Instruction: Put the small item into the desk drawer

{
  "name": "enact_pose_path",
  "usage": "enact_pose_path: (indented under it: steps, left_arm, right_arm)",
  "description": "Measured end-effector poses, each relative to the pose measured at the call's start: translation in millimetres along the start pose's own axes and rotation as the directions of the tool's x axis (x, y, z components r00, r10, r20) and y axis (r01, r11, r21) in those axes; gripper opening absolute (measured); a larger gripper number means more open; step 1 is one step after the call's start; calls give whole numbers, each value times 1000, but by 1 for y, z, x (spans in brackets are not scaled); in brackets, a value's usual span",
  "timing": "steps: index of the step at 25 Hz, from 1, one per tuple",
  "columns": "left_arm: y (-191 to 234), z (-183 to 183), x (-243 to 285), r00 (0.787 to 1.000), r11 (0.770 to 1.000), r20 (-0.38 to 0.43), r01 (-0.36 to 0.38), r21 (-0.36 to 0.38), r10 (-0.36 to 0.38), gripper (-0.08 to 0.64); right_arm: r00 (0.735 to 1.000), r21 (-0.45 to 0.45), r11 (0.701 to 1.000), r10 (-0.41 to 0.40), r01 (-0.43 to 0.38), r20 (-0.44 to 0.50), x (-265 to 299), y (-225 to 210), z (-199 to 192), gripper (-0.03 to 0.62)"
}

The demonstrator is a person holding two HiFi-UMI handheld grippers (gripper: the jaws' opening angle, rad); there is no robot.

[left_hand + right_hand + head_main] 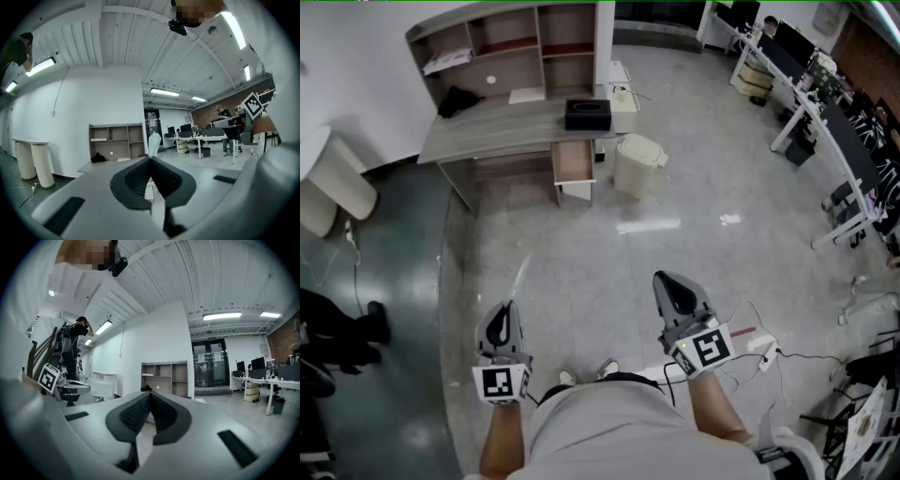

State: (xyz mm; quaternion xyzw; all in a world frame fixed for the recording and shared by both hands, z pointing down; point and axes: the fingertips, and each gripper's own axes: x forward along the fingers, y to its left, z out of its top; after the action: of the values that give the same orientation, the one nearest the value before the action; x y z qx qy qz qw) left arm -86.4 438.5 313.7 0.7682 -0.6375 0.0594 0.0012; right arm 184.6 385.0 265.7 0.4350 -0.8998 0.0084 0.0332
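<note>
Between the left gripper (pixel 150 159) jaws sits a pale slip (pixel 154 143), perhaps plastic, blurred overhead; right gripper (pixel 149 394) jaws meet empty.

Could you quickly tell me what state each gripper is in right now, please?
Left gripper: closed on a thin pale item that sticks out past the tips.
Right gripper: closed, holding nothing.

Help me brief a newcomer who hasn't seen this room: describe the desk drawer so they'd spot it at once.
Find the grey desk with the shelf unit on top, against the white wall. Under its right end, next to the white bin, sits the drawer. It alone juts out from the desk's front, its brown inside showing, just below the black box on the desktop.
</note>
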Motion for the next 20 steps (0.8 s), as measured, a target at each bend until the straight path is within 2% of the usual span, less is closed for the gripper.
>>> enact_pose_path:
  steps: [9, 13, 16, 20]
  left_arm:
    - [-14, -8, -1, 1000, 1000, -18, -20, 18, 20, 17]
    - [-30, -11, 1, 999, 999, -26, -25, 36, 26, 17]
    - [-37, -14, 1, 998, 999, -48, -26, 35, 28, 17]
    - [-33, -12, 13, 998, 999, -48, -37, 32, 39, 17]
  right_arm:
    - [1000, 12, 1000, 12, -12, 3, -12, -15, -8, 22]
    - [997, 97, 993, 71, -74, 35, -24, -24, -16, 23]
    - [996, 132, 988, 85, -86, 9, -25, -28, -28, 23]
    - [995, 124, 988, 94, -91, -21, -19, -29, -38, 23]
